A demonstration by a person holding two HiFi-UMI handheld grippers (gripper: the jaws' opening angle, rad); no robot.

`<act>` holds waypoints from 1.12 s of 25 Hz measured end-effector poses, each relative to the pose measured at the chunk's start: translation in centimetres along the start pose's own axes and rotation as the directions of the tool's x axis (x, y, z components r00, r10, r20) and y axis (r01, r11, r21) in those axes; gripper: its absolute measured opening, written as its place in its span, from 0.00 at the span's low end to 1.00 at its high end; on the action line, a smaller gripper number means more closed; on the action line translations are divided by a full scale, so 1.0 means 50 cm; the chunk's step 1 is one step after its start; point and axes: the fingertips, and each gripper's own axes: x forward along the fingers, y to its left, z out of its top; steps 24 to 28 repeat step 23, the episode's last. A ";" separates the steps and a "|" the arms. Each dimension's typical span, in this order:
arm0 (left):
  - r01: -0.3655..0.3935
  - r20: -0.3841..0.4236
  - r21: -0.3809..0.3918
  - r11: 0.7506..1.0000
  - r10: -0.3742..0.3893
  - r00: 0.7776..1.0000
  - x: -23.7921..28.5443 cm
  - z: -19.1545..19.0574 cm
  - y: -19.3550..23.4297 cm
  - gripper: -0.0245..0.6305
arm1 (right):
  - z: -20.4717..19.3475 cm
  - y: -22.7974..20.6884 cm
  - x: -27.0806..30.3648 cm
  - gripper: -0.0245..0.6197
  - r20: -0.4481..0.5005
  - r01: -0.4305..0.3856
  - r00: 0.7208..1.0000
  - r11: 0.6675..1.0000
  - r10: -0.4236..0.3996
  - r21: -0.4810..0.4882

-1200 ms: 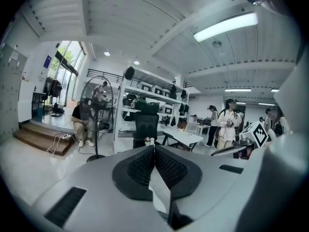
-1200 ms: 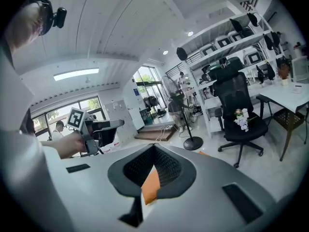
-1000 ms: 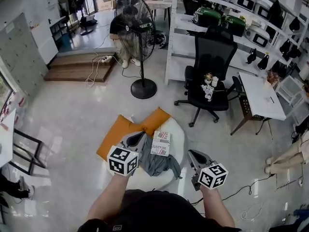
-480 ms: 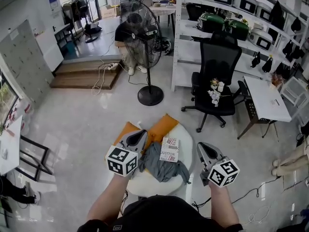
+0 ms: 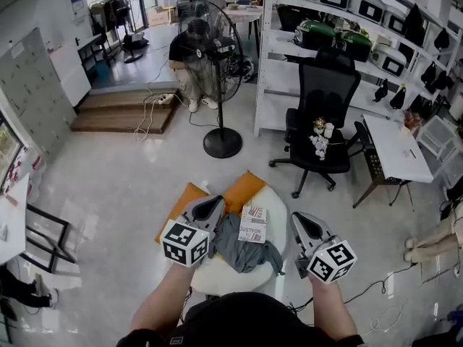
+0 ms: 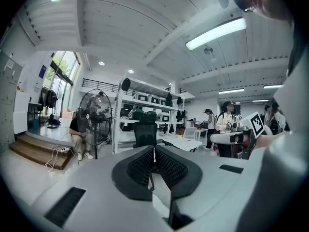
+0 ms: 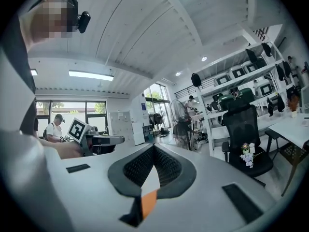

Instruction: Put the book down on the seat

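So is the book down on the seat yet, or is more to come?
Looks done: the book lies flat on the white seat, by a grey cloth. Nothing is in hand: the left tool and right tool are both shut and empty, clear of the book. Nothing seems left.

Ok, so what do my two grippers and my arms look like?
Both the left gripper and right gripper have pale grey, wedge-shaped shells with dark ribbed pads. Each carries a white cube printed with black square markers. The person wears a black top.
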 end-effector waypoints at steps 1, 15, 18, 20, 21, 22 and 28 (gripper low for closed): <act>0.002 -0.002 -0.005 1.000 -0.002 1.000 0.000 -0.001 0.002 0.05 | -0.001 0.003 0.001 0.06 -0.002 -0.004 1.000 1.000 0.004 -0.003; 0.003 -0.021 -0.014 1.000 -0.003 1.000 0.005 -0.022 0.011 0.05 | -0.023 0.013 0.008 0.06 -0.025 -0.015 1.000 1.000 0.015 0.000; 0.003 -0.019 -0.013 1.000 -0.003 1.000 -0.001 -0.023 0.009 0.05 | -0.027 0.018 0.006 0.06 -0.028 -0.015 0.999 1.000 0.015 0.002; 0.004 -0.020 -0.014 1.000 -0.004 1.000 -0.006 -0.026 0.008 0.05 | -0.031 0.022 0.005 0.06 -0.030 -0.015 0.999 1.000 0.015 0.005; 0.004 -0.021 -0.016 1.000 -0.005 1.000 -0.008 -0.027 0.009 0.05 | -0.032 0.024 0.005 0.06 -0.031 -0.015 0.999 1.000 0.015 0.006; 0.005 -0.023 -0.019 1.000 -0.006 1.000 -0.010 -0.029 0.010 0.05 | -0.034 0.026 0.006 0.06 -0.031 -0.016 0.999 1.000 0.016 0.008; 0.006 -0.024 -0.021 1.000 -0.006 1.000 -0.012 -0.031 0.011 0.05 | -0.036 0.028 0.006 0.06 -0.032 -0.016 0.999 1.000 0.016 0.009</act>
